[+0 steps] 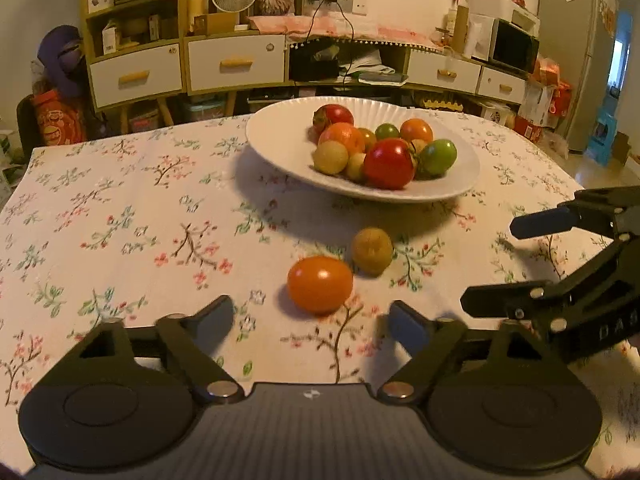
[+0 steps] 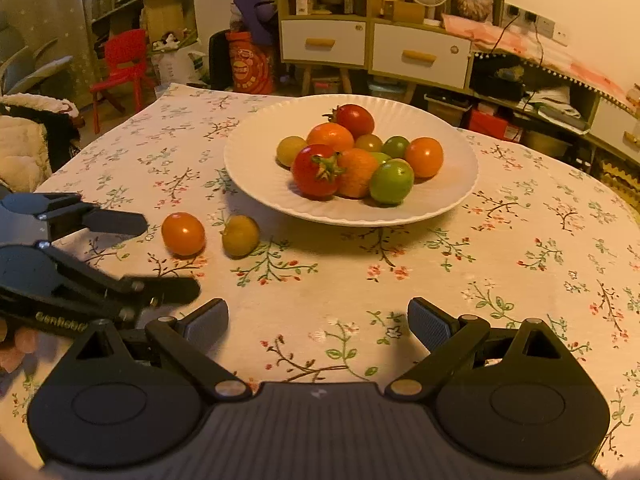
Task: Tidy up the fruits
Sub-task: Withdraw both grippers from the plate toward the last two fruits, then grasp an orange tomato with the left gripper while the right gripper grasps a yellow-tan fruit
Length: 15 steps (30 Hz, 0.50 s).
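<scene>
Sitting just ahead of L gripper [image 1: 310, 322], jaws wide, empty: orange tomato [image 1: 320, 284].

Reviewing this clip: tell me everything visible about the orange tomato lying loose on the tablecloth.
The orange tomato is small, smooth and glossy, slightly oval, with a highlight on top and no stem showing. It lies on the floral tablecloth, outside the white plate, right beside a duller yellow-green tomato; whether the two touch is unclear. The left gripper points at it with open jaws, its fingers short of the fruit. Nothing grips it.
</scene>
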Available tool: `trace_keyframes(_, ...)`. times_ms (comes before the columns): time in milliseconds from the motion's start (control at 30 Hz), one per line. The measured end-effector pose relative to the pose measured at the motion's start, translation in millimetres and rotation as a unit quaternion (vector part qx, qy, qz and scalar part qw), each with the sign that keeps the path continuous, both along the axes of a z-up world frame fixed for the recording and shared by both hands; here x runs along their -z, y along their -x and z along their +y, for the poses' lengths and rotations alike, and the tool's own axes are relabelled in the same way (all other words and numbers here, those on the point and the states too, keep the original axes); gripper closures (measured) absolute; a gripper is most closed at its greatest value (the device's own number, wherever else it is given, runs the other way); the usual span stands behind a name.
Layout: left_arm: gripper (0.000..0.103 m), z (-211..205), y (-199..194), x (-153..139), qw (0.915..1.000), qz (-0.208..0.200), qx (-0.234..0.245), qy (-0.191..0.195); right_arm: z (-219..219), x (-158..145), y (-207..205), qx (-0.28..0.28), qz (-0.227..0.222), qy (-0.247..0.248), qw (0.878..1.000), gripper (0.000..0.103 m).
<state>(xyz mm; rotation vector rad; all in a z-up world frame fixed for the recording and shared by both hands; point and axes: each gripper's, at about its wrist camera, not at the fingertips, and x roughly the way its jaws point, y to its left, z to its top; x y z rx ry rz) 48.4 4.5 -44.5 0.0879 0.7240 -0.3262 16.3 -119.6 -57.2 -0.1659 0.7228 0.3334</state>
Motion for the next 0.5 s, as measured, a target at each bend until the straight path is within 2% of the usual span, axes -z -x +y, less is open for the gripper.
trace_keyframes(233,0.041,-7.6,-4.3,-2.9,0.9999,0.0,0.013,0.004,-0.7,-0.3,-1.3,0.002,0.002,-0.001,1.0,0.007)
trace_keyframes(333,0.054,-8.5,-4.2,-4.1,0.9999,0.001,0.014,0.003,0.8,0.4,-2.2,0.0,0.003,0.001,1.0,0.007)
trace_keyframes(400,0.067,-7.5,-4.3,-4.9,0.9999,0.003,0.012,0.005,1.8,0.8,-2.4,-0.002,0.003,0.003,1.0,0.007)
trace_keyframes(500,0.067,-5.3,-4.5,-6.2,0.9999,0.01,0.01,0.008,3.3,1.0,-2.5,-0.003,0.002,0.004,1.0,0.007)
